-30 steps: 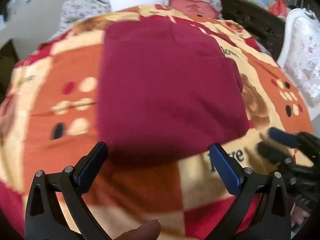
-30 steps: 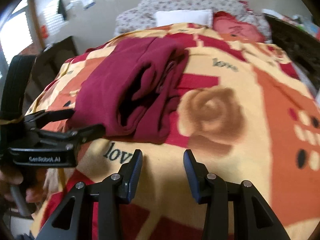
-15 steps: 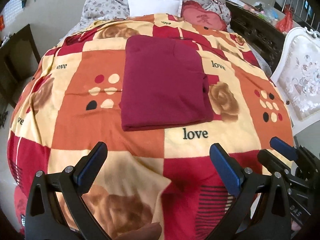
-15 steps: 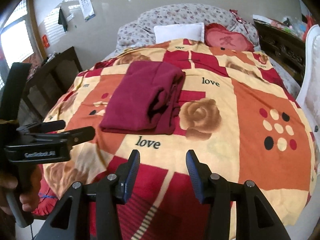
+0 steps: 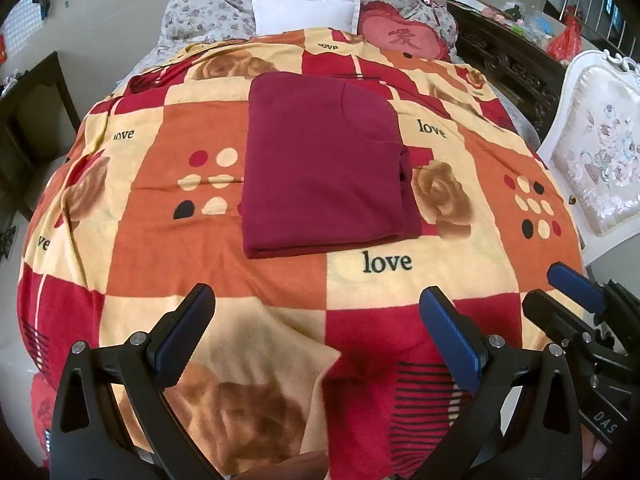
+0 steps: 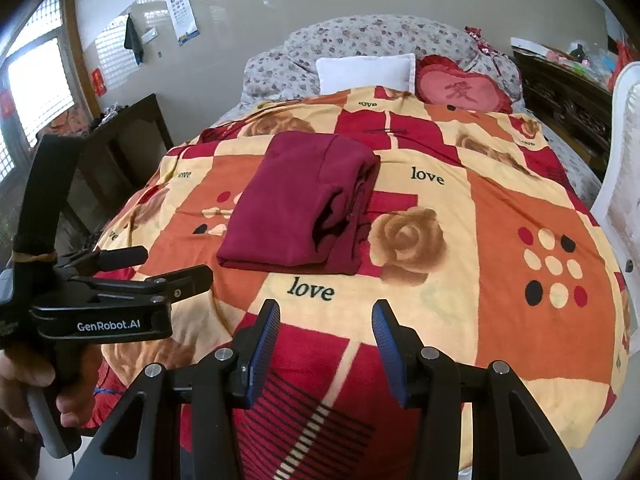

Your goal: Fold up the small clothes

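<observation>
A dark red garment (image 5: 326, 164) lies folded into a rectangle on the patterned bedspread (image 5: 168, 248), mid-bed; in the right wrist view (image 6: 304, 204) its layered open edge faces right. My left gripper (image 5: 316, 324) is open and empty, held back over the foot of the bed, well short of the garment. My right gripper (image 6: 326, 334) is open and empty, also over the foot of the bed. The right gripper shows at the right edge of the left wrist view (image 5: 560, 292); the left gripper shows at the left of the right wrist view (image 6: 160, 268).
A white pillow (image 5: 306, 14) and a red heart cushion (image 5: 404, 38) lie at the head of the bed. A white upholstered chair (image 5: 600, 152) stands to the right, dark wooden furniture (image 6: 120, 156) to the left and a dark cabinet (image 5: 512, 60) at the back right.
Both grippers have pulled back from the folded garment toward the foot of the bed, so the whole bed now shows. The garment stays folded and still.
</observation>
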`<action>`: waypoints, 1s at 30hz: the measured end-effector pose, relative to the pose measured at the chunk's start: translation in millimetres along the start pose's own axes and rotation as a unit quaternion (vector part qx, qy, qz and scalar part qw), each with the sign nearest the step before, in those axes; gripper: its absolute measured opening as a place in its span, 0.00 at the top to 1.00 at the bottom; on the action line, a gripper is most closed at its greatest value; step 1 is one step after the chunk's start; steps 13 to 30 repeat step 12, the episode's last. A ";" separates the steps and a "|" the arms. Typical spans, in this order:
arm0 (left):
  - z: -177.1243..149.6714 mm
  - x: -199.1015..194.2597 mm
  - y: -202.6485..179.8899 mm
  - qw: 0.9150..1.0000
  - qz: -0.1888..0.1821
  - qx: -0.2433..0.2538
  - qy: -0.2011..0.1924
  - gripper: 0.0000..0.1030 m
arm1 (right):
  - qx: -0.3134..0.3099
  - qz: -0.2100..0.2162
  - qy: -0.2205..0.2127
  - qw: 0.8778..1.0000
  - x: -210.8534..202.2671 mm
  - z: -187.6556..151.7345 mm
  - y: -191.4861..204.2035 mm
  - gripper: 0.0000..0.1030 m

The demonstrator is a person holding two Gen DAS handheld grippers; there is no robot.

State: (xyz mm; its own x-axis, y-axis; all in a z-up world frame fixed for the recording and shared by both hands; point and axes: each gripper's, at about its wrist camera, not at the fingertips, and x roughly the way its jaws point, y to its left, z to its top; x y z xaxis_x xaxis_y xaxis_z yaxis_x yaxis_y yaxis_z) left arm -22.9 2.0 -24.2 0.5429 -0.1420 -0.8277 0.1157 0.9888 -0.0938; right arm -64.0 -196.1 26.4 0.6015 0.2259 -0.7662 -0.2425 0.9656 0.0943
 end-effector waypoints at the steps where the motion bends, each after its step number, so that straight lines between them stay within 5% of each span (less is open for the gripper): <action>1: 0.2 0.3 0.6 1.000 -0.001 -0.001 0.001 0.01 | 0.000 -0.002 0.000 1.000 0.4 0.1 -0.7 0.55; 30: -0.3 -0.1 -0.6 1.000 -0.002 0.002 -0.017 0.01 | 0.002 -0.001 0.005 1.000 4.3 -0.8 -2.0 0.55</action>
